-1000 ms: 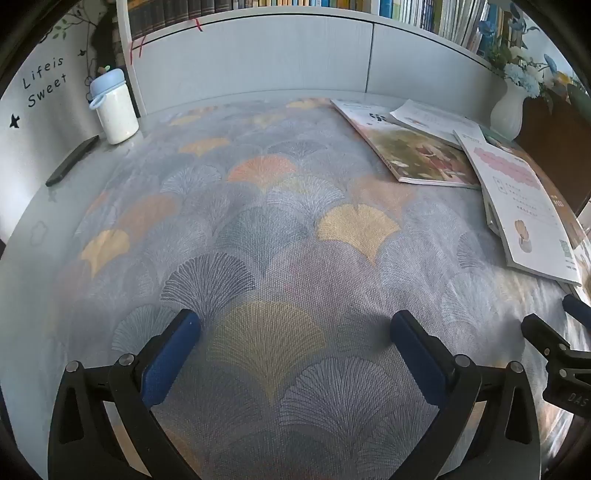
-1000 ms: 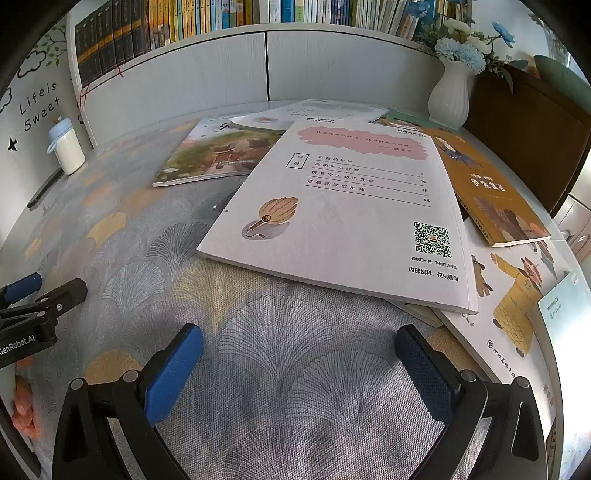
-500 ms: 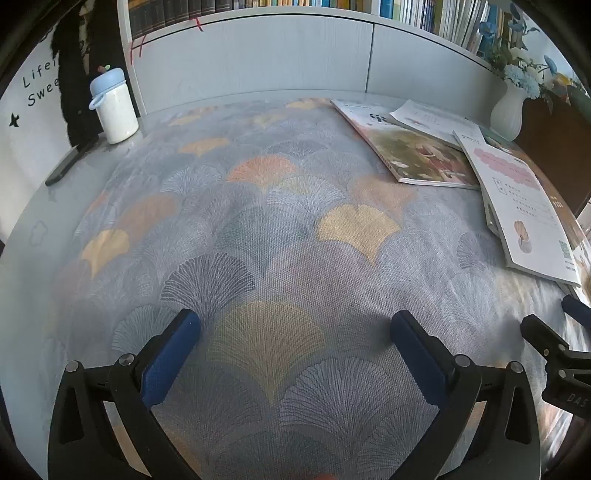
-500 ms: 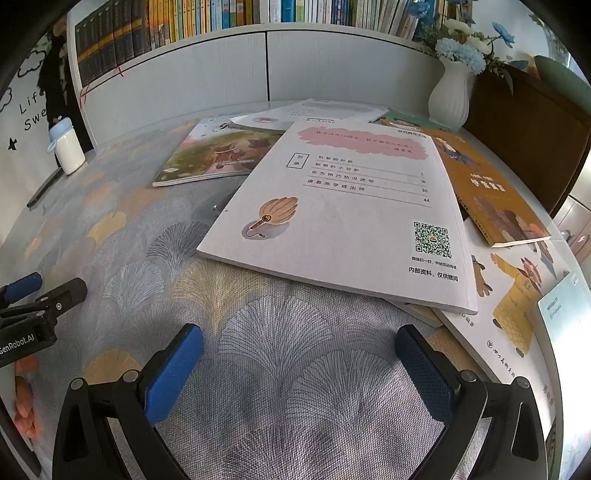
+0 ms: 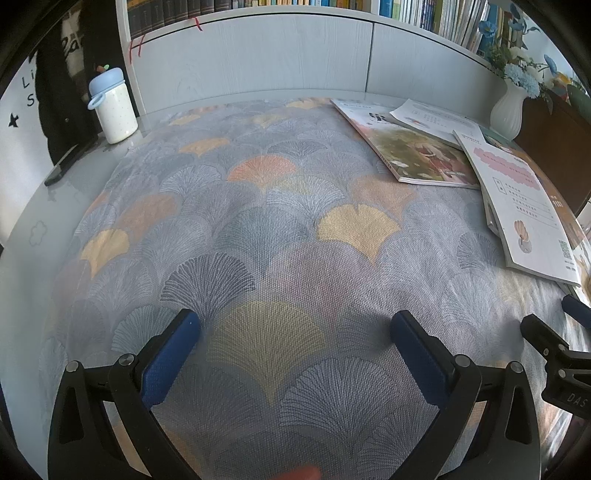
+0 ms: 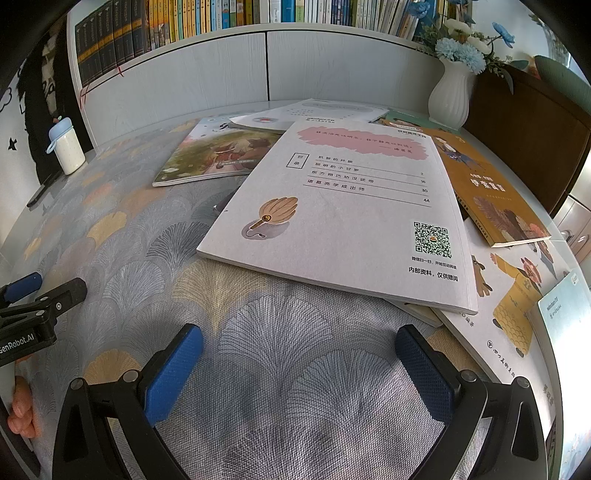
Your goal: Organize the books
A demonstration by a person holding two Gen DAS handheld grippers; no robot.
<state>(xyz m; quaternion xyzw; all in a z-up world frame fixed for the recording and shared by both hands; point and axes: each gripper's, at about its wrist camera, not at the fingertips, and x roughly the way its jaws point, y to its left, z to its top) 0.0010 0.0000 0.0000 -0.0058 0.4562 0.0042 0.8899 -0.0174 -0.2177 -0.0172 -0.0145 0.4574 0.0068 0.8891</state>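
Observation:
Several thin books lie scattered over the right half of the table. A grey booklet with a pink patch and QR code [image 6: 343, 214] rests on top, just beyond my right gripper [image 6: 299, 365], which is open and empty above the cloth. Under and around it lie a green picture book [image 6: 218, 155], a white booklet [image 6: 314, 112], an orange book [image 6: 480, 184] and a white illustrated book [image 6: 517, 306]. My left gripper [image 5: 295, 347] is open and empty over bare cloth; the grey booklet [image 5: 524, 206] and picture book [image 5: 417, 151] are to its right.
A fan-patterned cloth [image 5: 258, 221] covers the table. A white bottle with a blue lid [image 5: 112, 107] and a dark flat object [image 5: 66, 162] stand at the back left. A white vase of flowers [image 6: 450, 92] sits at the back right. Shelved books [image 6: 221, 18] line the back.
A dark figure has come into view at the far left beside the wall lettering. Both grippers and the books stay where they were.

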